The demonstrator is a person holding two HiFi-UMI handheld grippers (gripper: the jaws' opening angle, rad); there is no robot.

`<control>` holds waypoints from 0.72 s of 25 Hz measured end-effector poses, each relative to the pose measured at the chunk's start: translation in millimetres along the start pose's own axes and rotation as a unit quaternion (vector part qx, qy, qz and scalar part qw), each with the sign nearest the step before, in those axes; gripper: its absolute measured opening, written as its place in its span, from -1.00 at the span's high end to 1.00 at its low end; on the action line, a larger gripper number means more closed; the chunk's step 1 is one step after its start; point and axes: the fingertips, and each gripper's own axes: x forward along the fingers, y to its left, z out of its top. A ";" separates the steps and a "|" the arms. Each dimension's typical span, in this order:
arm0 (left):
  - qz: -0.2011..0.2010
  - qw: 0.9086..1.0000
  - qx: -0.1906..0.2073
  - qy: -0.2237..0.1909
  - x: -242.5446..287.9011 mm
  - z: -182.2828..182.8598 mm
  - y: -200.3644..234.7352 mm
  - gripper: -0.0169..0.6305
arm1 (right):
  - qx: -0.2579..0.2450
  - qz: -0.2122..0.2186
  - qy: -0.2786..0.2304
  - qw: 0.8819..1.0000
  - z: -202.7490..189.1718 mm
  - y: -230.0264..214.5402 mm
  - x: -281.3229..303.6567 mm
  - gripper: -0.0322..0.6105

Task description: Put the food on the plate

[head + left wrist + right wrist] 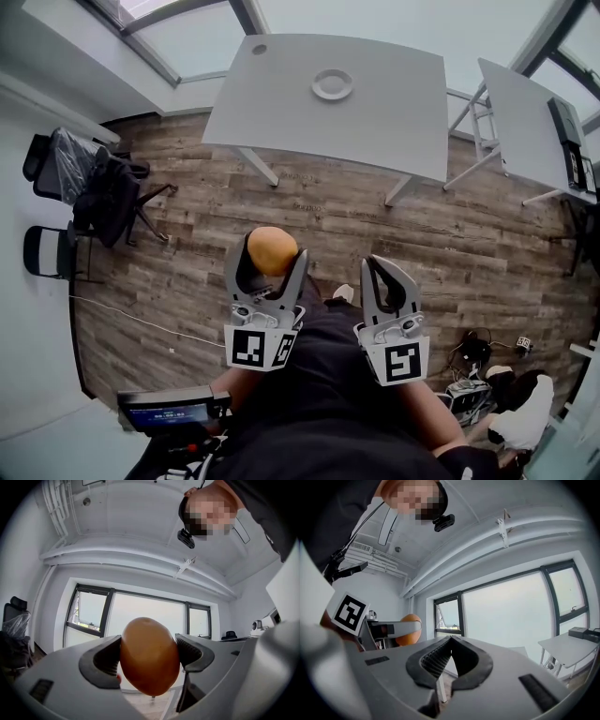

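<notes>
An orange-brown, egg-shaped piece of food point(272, 250) is clamped between the jaws of my left gripper point(268, 258), well above the wooden floor. The left gripper view shows the same food point(150, 662) filling the gap, both pads pressed against its sides. My right gripper point(385, 270) hangs beside it at about the same height, its pads touching at the tips with nothing between them point(451, 641). The right gripper view also catches the food point(408, 629) at its left. A white plate point(332, 84) lies on the grey table point(281, 94) far ahead of both grippers.
A second grey table point(520, 122) stands to the right with dark gear on it. Black office chairs point(89, 192) sit at the left wall. Cables and a white object point(497, 375) lie on the floor at the lower right. Wooden floor lies between me and the tables.
</notes>
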 end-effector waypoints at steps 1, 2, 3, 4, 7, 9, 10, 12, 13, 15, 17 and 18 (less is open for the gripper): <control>0.001 1.000 -0.003 0.001 -1.1 -0.6 0.6 -0.11 | 0.000 -0.003 0.003 1.000 -0.9 0.4 -0.6 0.88; 0.002 1.000 -0.003 0.003 -1.8 -1.0 1.8 -0.11 | -0.001 -0.004 0.006 1.000 -1.9 0.9 -0.7 0.88; 0.003 1.000 -0.003 0.004 -1.9 -1.6 3.2 -0.11 | -0.002 -0.004 0.009 1.000 -2.8 1.1 -0.4 0.88; 0.003 1.000 -0.003 0.005 -1.4 -2.7 4.4 -0.11 | -0.003 -0.004 0.011 1.000 -3.7 0.8 -0.1 0.88; 0.000 1.000 -0.008 0.007 2.1 -7.3 5.2 -0.11 | -0.009 -0.006 0.011 1.000 -4.4 -0.7 0.1 0.88; -0.007 1.000 -0.013 0.006 5.9 -8.9 4.2 -0.11 | -0.014 -0.008 0.007 1.000 -3.6 -0.3 1.2 0.88; -0.011 1.000 -0.013 0.005 8.4 -9.1 3.9 -0.11 | -0.015 -0.010 0.006 1.000 -3.1 0.1 2.4 0.88; -0.019 1.000 -0.010 0.005 15.1 -8.9 3.0 -0.11 | -0.016 -0.014 0.005 1.000 -1.5 -1.2 5.3 0.88; -0.023 1.000 -0.010 0.005 19.7 -8.6 2.4 -0.11 | -0.017 -0.017 0.004 1.000 -0.5 -3.8 6.9 0.88; -0.032 0.999 -0.012 0.003 31.8 -7.8 1.3 -0.11 | -0.019 -0.025 0.003 0.999 1.2 -11.9 11.7 0.88; -0.042 0.999 -0.012 0.001 45.8 -7.0 1.8 -0.11 | -0.024 -0.033 0.002 0.999 1.8 -20.0 20.7 0.88; -0.047 0.999 -0.011 0.000 53.5 -6.9 3.3 -0.11 | -0.026 -0.036 0.002 0.999 1.4 -23.7 26.8 0.88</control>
